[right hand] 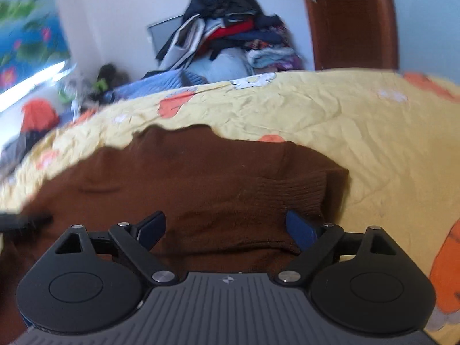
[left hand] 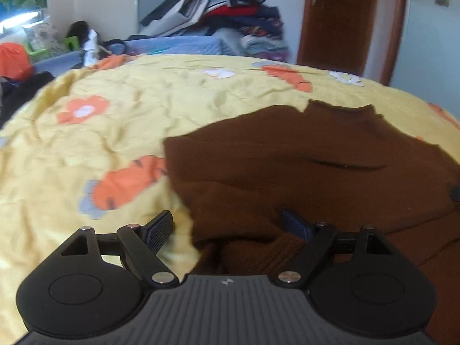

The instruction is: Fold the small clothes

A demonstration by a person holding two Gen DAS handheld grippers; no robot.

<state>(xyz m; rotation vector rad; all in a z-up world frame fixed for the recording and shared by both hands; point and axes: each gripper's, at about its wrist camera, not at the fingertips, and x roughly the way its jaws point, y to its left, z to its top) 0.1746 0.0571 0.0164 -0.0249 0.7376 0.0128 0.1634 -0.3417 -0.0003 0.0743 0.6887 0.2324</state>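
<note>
- The brown sweater lies flat on the yellow flowered bedspread, directly under and ahead of both claws.
- The left gripper stands wide, its pads pressing on nothing. Its left finger hangs over bare bedspread just off the sweater's left edge, and its right finger is over the brown knit. A ribbed fold of the sweater sits low between the two fingers, close to the claw's body.
- The right gripper also stands wide, and nothing is clamped. Both its fingers are over the sweater, with the ribbed cuff just ahead of its right finger.
- The tip of the other tool shows at the far left of the right wrist view, over the sweater's left part.
- The collar points away from the claws, so the sweater's long axis runs straight ahead of them.
- Open bedspread stretches left of the left claw, right of the right claw, and beyond the collar.
- Past the bed's far edge are a heap of clothes and a wooden door, well apart from the sweater.
</note>
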